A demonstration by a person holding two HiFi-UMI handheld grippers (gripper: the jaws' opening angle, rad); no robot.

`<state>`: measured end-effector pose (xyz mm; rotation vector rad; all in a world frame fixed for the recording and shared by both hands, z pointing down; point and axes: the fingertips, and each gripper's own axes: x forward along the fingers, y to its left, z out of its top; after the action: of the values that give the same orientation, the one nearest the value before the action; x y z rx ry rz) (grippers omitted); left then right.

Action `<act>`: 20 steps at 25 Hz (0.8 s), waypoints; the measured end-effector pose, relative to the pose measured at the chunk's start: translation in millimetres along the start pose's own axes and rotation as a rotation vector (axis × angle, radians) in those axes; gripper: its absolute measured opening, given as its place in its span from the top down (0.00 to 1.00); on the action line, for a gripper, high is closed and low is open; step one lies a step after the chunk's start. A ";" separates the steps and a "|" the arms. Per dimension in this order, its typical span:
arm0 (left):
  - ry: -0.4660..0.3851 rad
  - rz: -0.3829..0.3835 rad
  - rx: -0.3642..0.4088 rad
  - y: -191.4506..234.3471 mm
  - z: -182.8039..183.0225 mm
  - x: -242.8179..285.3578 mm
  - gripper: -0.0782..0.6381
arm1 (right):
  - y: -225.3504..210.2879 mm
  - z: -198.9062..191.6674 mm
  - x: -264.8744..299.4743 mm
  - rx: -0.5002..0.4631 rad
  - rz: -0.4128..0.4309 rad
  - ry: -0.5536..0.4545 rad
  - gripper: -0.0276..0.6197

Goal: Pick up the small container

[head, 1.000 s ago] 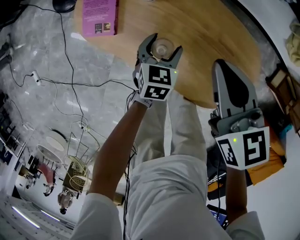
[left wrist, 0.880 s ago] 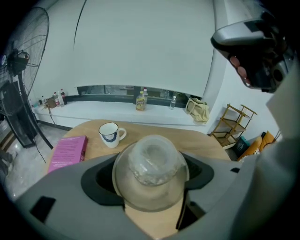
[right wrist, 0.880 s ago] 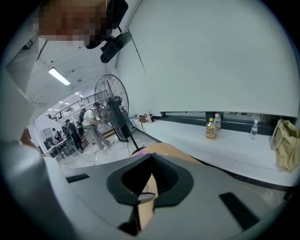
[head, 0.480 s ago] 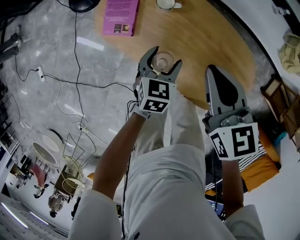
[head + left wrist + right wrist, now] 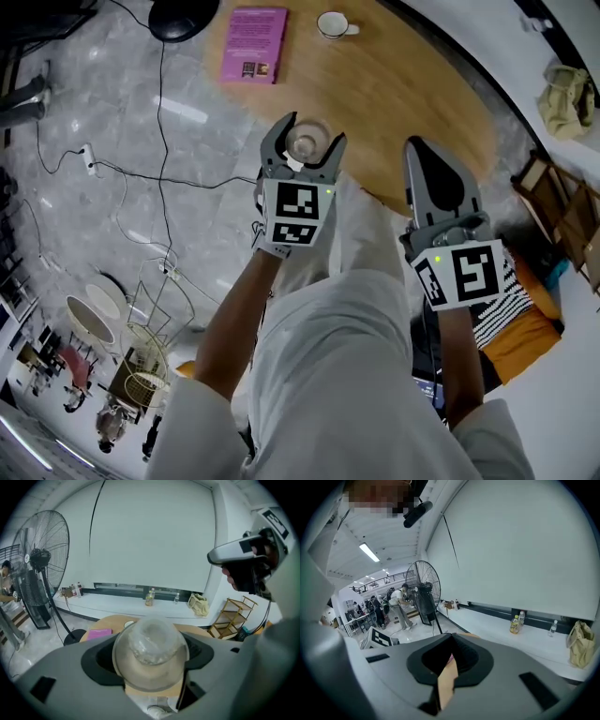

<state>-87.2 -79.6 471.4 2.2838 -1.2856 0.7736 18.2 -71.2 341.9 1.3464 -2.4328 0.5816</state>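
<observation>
Change since the earlier pictures lies mostly in the framing. The head view now takes in the whole pink book (image 5: 254, 45) and a white cup (image 5: 331, 24) at the far side of the round tabletop (image 5: 403, 84), where a second ago the book was cut off and the cup out of sight. The left tool (image 5: 306, 139) still clamps the small container (image 5: 151, 651), a clear round pot, between its two jaws, which press on its sides. The right tool (image 5: 422, 148) stays closed on nothing, with only a thin slit between its jaws.

The container's base is hidden by the jaws, so whether it touches the wood cannot be told. The person's legs cover the tabletop's near rim between the two tools.

The container sits just over the tabletop's near edge. Bare wood lies between it and the book. Grey floor with loose cables (image 5: 141, 169) spreads to the left, and the right tool is beside it, apart.
</observation>
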 end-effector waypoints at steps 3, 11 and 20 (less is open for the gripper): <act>-0.022 0.007 -0.007 1.3 10.8 -21.2 0.42 | 10.0 9.3 -8.1 -0.015 0.000 -0.013 0.95; -0.100 0.028 -0.011 -2.7 39.4 -80.0 0.42 | 31.3 24.6 -32.5 -0.028 -0.005 -0.018 0.95; -0.154 0.022 0.012 -10.4 64.4 -136.7 0.42 | 43.7 40.5 -59.9 -0.084 -0.024 -0.039 0.95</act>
<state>-118.7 -24.7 333.8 2.3813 -1.3785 0.6244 9.2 -25.9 271.1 1.3631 -2.4395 0.4464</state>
